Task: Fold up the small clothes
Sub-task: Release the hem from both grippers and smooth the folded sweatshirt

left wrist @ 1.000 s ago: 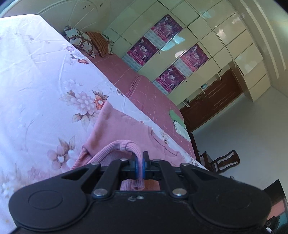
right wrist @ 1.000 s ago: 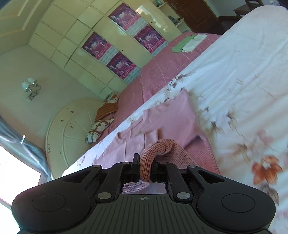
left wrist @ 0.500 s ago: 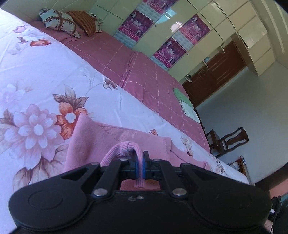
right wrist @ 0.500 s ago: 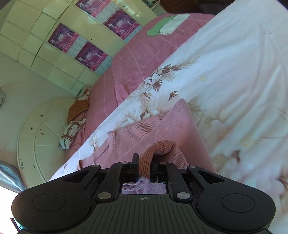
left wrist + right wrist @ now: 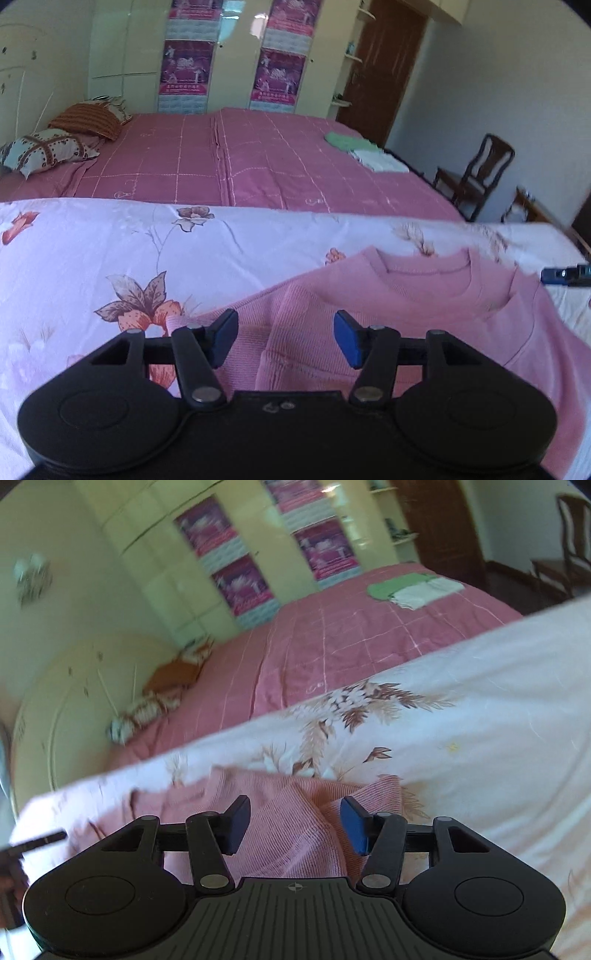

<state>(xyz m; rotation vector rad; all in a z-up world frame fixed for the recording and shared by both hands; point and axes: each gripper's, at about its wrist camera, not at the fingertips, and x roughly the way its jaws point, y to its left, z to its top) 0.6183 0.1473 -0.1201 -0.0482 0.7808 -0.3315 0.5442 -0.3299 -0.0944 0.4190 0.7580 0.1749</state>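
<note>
A pink ribbed sweater [image 5: 424,306] lies on the white floral sheet [image 5: 110,251], neckline toward the far side, with a folded layer on top. My left gripper [image 5: 286,338] is open and empty just above the sweater's left part. In the right wrist view the sweater [image 5: 288,812] lies under my right gripper [image 5: 295,825], which is open and empty over a fold in the fabric. The right gripper's fingertip [image 5: 565,275] shows at the right edge of the left wrist view.
Beyond the floral sheet is a pink checked bedspread [image 5: 258,162] with pillows [image 5: 51,147] at the left and folded green and white clothes [image 5: 365,153] at the far right. A wooden chair [image 5: 476,173] and door [image 5: 380,62] stand at the right.
Both grippers were shut on folds of the pink sweater; they carried it over, let go and now stand open above it. The sweater now lies flat on the sheet.
</note>
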